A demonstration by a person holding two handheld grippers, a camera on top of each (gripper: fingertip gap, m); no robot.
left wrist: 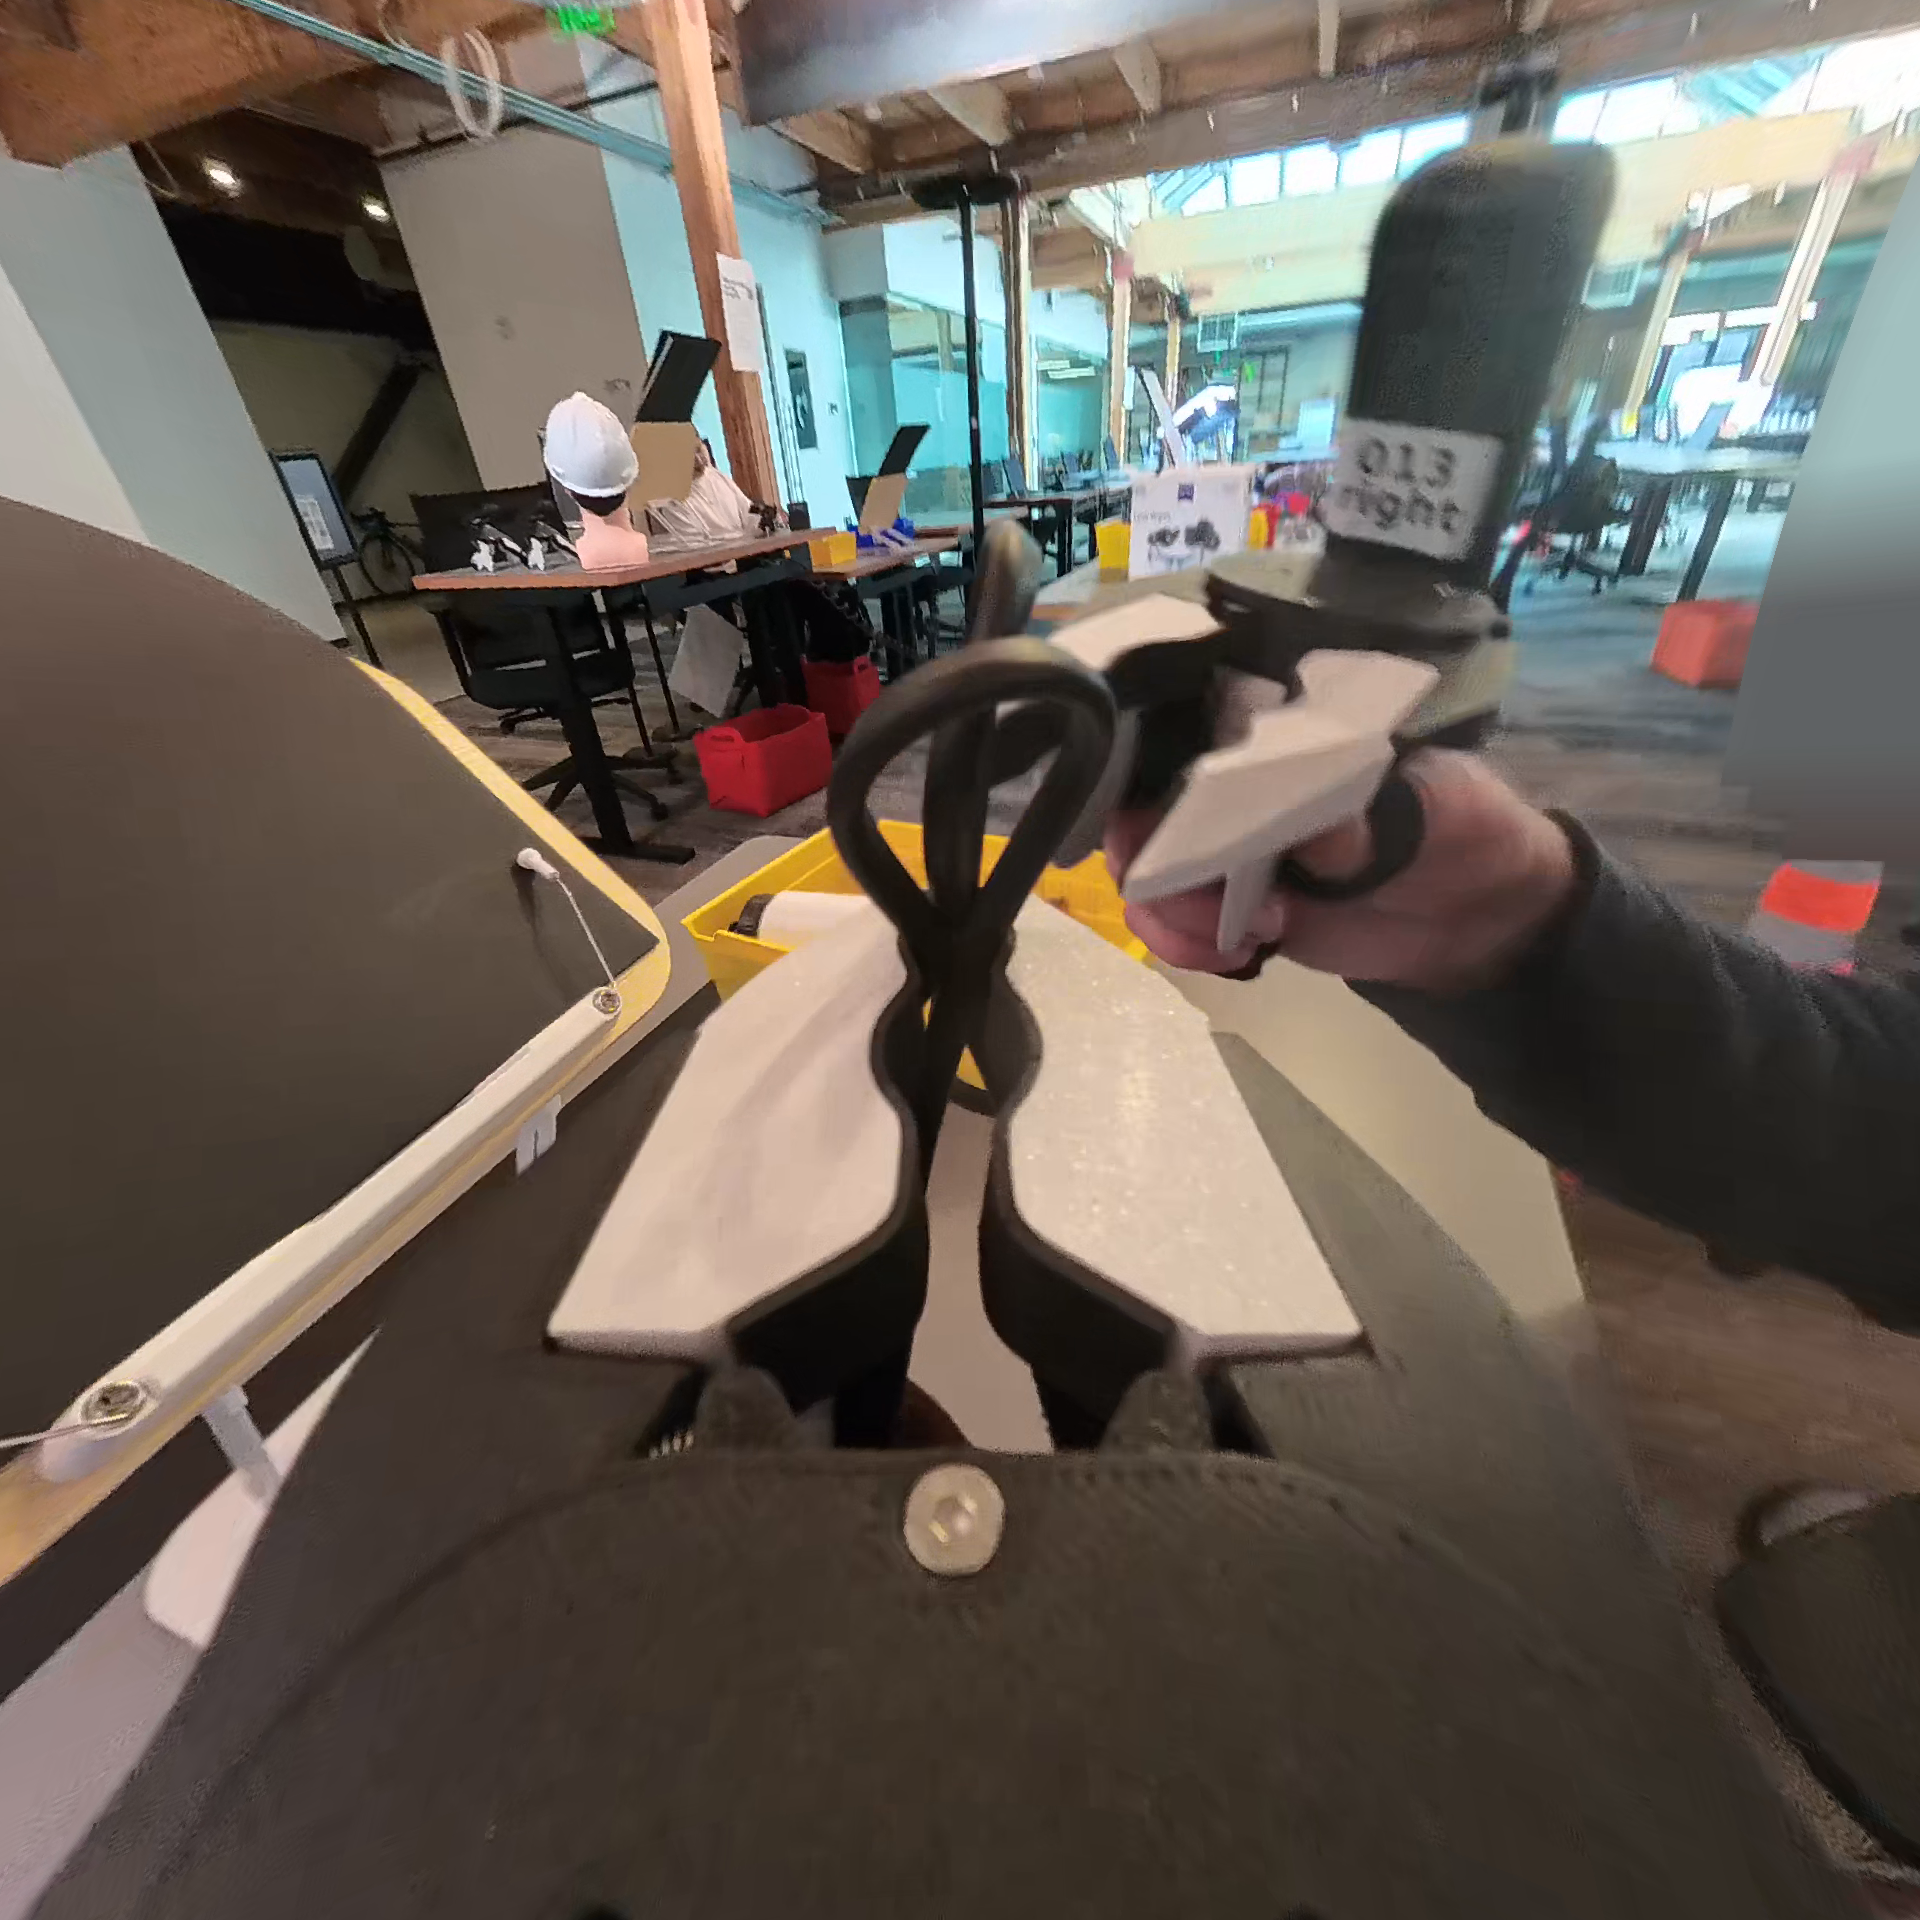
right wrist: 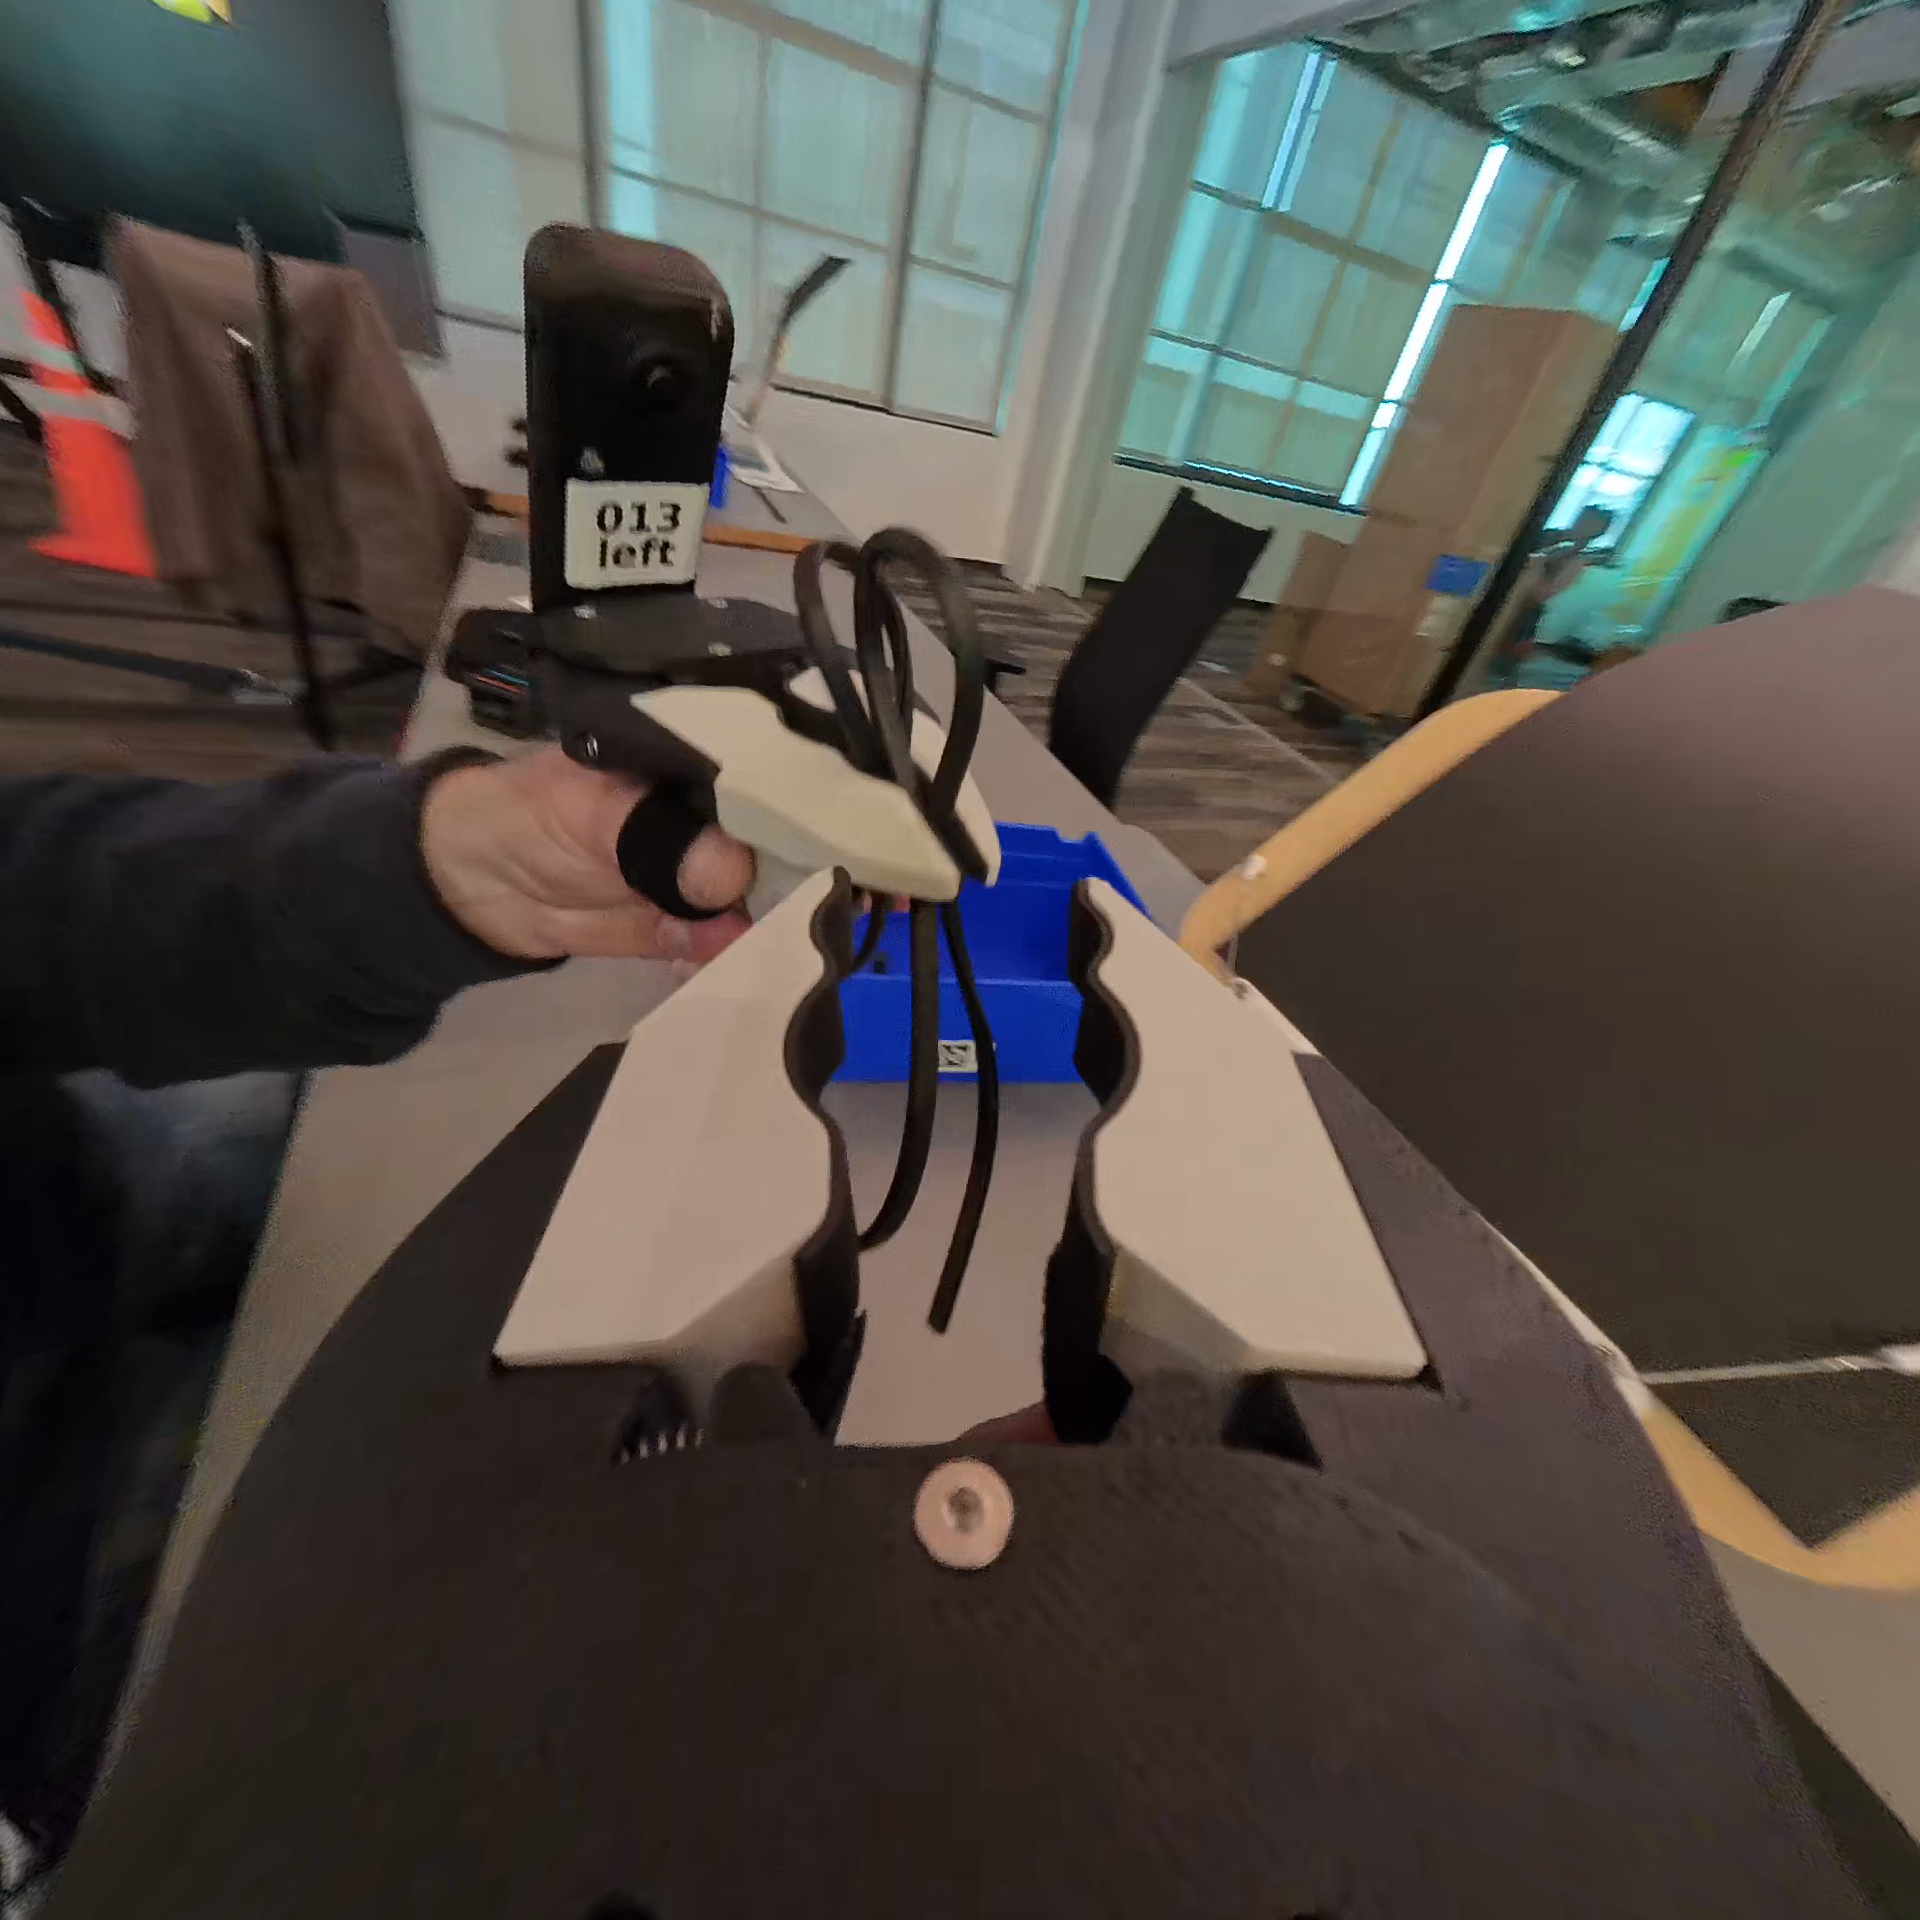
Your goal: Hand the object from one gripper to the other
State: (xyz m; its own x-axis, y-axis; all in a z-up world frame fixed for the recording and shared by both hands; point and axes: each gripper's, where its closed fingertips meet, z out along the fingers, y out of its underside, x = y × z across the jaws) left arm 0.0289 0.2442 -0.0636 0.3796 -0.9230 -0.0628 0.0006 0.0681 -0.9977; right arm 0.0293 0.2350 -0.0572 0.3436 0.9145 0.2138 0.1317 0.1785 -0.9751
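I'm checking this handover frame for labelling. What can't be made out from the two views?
- Left wrist view: the right gripper is motion-blurred, so whether it touches the black cord is unclear.
- Left wrist view: the yellow bin contents are hidden behind the left gripper.
- Right wrist view: the blue bin interior is blocked by the cord and the open jaws.
- Both views: the cord's lower ends blur; length unclear.

The cord [right wrist: 914,790] is black. Both grippers have white fingers [right wrist: 1205,1143] with black inner edges on a black body. One bin [right wrist: 1023,951] is blue, another bin [left wrist: 727,940] is yellow. The table [right wrist: 468,1091] is plain grey. The sleeve [left wrist: 1714,1049] is dark.
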